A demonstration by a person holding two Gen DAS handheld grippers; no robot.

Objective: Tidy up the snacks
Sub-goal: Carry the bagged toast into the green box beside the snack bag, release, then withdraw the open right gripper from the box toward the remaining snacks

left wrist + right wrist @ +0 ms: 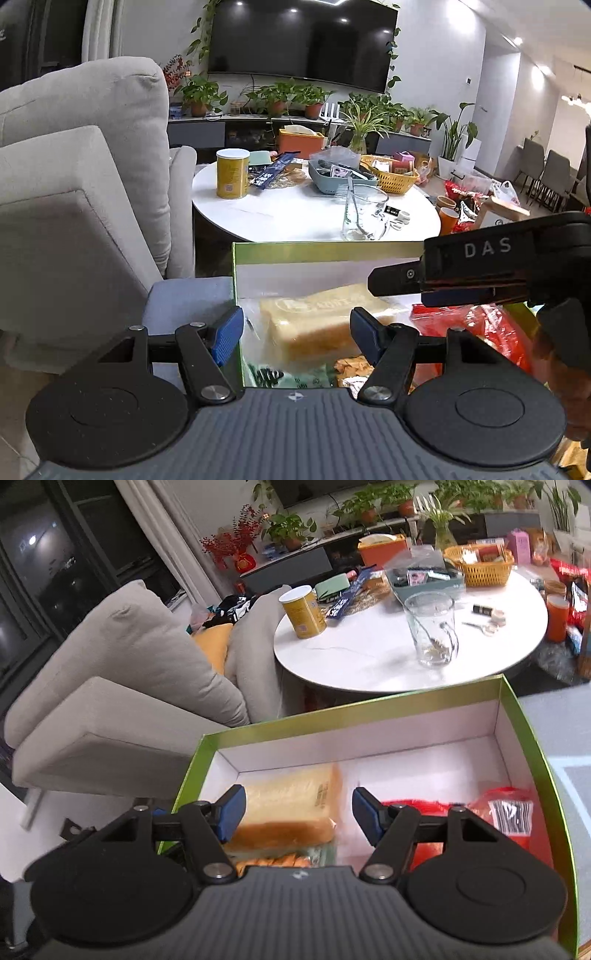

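Behind green box (524,716), cluttered white table (369,664).

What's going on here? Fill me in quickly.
A person with a claw in each hand is sorting snacks into a green-rimmed cardboard box. Both the left claw and right claw are open and empty over it. Inside lie a plastic-wrapped loaf of sliced bread and a red plastic snack packet. More items wait on the round white table.

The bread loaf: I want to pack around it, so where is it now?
The bread loaf lies inside the green box, toward its left wall, with the red snack bags to its right. In both wrist views it sits just ahead of the open fingers.
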